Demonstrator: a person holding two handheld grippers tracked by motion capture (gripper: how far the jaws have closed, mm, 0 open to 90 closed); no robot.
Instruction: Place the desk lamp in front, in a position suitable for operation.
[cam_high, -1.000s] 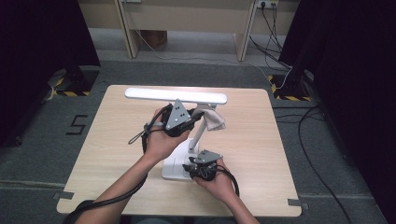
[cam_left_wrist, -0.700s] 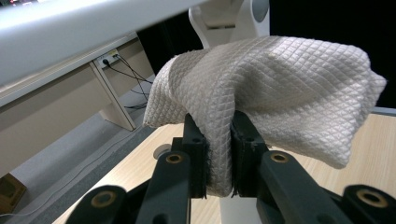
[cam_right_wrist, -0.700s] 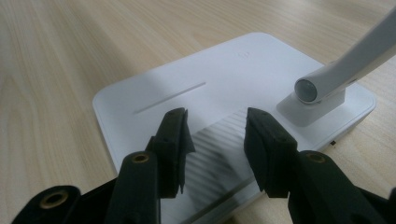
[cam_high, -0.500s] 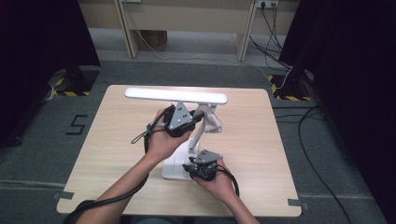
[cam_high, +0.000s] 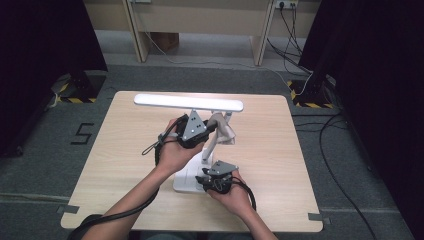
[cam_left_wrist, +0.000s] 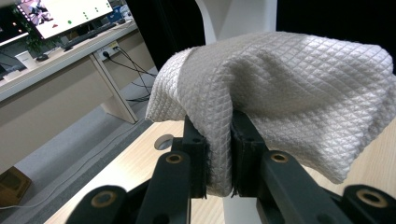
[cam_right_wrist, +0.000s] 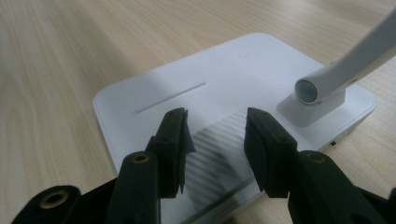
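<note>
Left gripper view: the left gripper (cam_left_wrist: 218, 154) has its two black jaws closed on a fold of white quilted cloth (cam_left_wrist: 280, 88). The cloth drapes over both jaw tips and hangs to the right. A white lamp arm (cam_left_wrist: 236, 16) rises directly behind the cloth.

Right gripper view: the right gripper (cam_right_wrist: 215, 135) has its jaws parted to a moderate gap with nothing between them. The jaw tips rest low over the ribbed section of the white lamp base (cam_right_wrist: 219, 79). The lower end of the lamp arm (cam_right_wrist: 345, 70) joins a raised block at the base's far right corner.

High view: the left gripper (cam_high: 200, 131) is held against the lamp arm (cam_high: 214, 142) near mid-table, with the cloth (cam_high: 223, 129) bunched at the arm just below the lamp head (cam_high: 188, 102). The lamp head is a long white bar, horizontal, toward the table's far edge. The right gripper (cam_high: 212, 177) sits at the lamp base (cam_high: 185, 182), near the front of the wooden table (cam_high: 280, 150).
</note>
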